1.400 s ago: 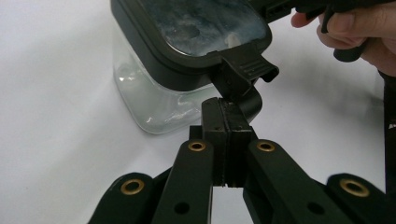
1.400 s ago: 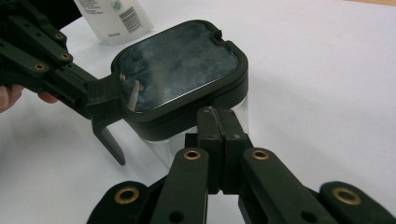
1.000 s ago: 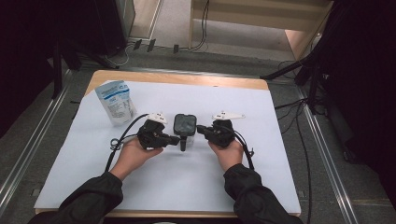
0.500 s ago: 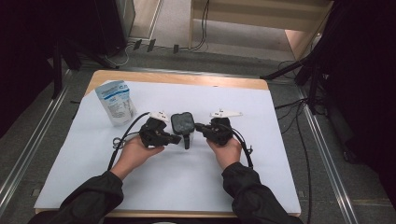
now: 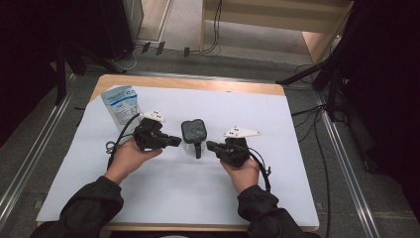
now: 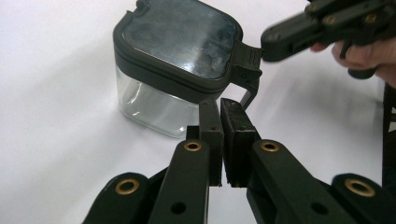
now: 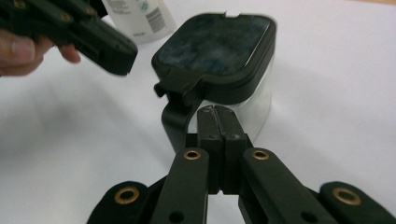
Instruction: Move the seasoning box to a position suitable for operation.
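Container [image 5: 193, 134] sits between your closed, empty left tongs [image 5: 174, 141] and right tongs [image 5: 210, 146]; open them before touching its latch [image 7: 180, 95].

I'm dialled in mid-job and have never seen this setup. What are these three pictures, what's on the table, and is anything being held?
There is no robot arm: a person holds a hand tool with two black jaws in each hand. The high view looks down on the table; the other two come from cameras riding on each tool. The left gripper and the right gripper are both shut and hold nothing. Between them stands a clear jar with a dark lid and a handle. A white pouch stands at the far left.
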